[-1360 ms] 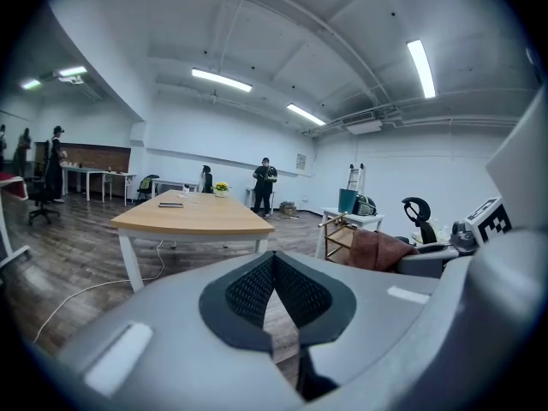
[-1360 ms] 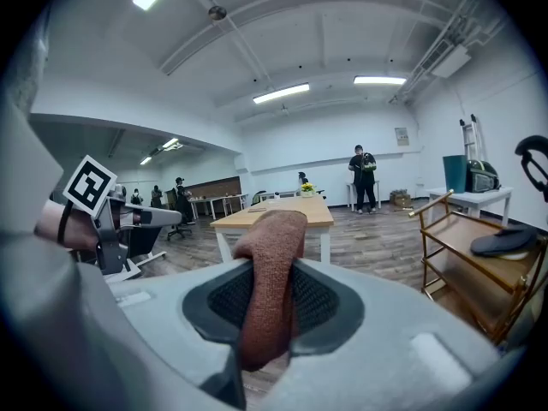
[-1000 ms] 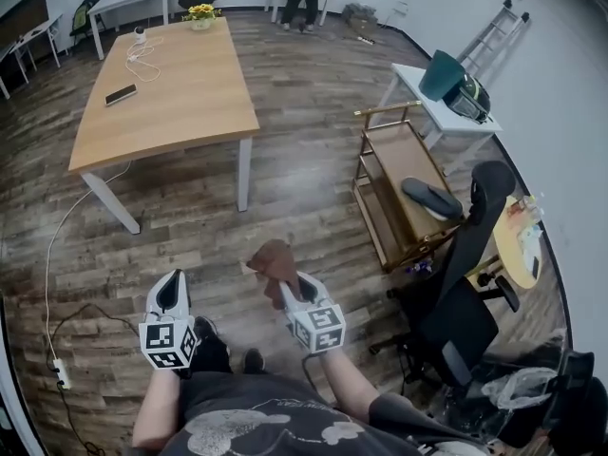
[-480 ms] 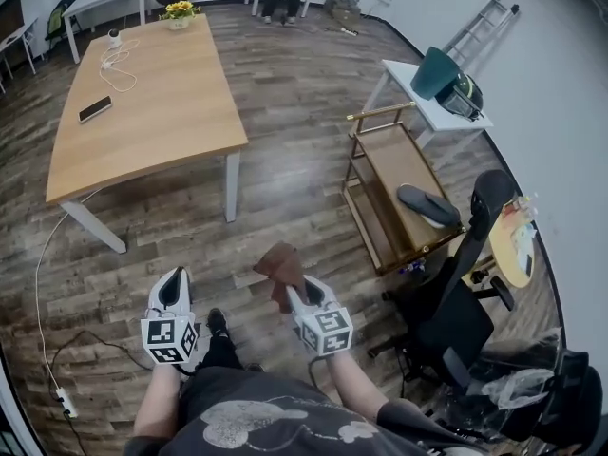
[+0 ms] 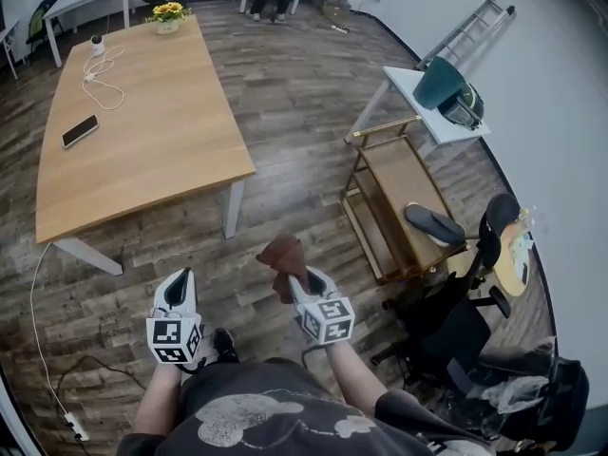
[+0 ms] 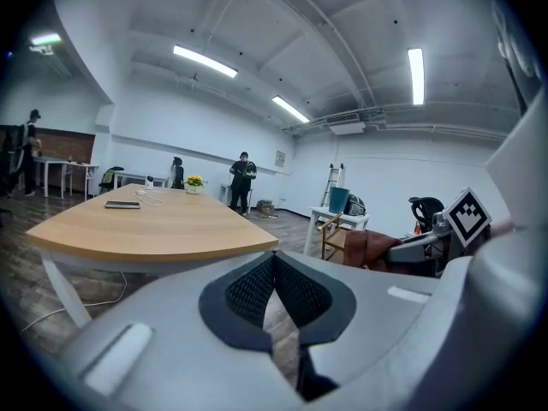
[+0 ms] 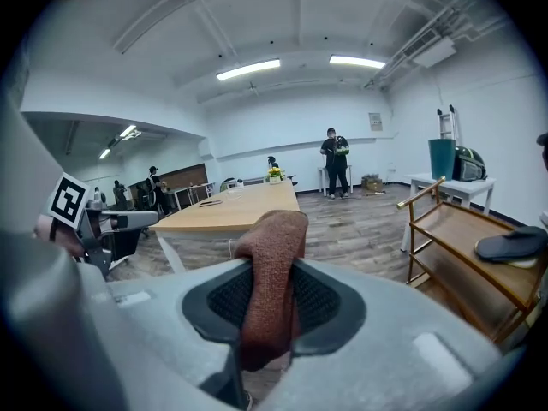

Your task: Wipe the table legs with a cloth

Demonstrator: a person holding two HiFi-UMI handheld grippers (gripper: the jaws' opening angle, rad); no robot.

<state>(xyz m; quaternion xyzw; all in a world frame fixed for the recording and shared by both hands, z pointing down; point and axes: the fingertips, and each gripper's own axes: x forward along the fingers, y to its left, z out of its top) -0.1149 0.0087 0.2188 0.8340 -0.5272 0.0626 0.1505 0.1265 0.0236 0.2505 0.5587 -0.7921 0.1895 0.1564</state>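
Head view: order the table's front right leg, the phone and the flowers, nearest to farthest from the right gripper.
1. Front right leg, just ahead of the right gripper.
2. Phone, tabletop's left side.
3. Flowers, table's far end.

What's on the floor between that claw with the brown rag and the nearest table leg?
Nothing: in the head view only bare wood floor separates the right claw, shut on the cloth, from the table leg.
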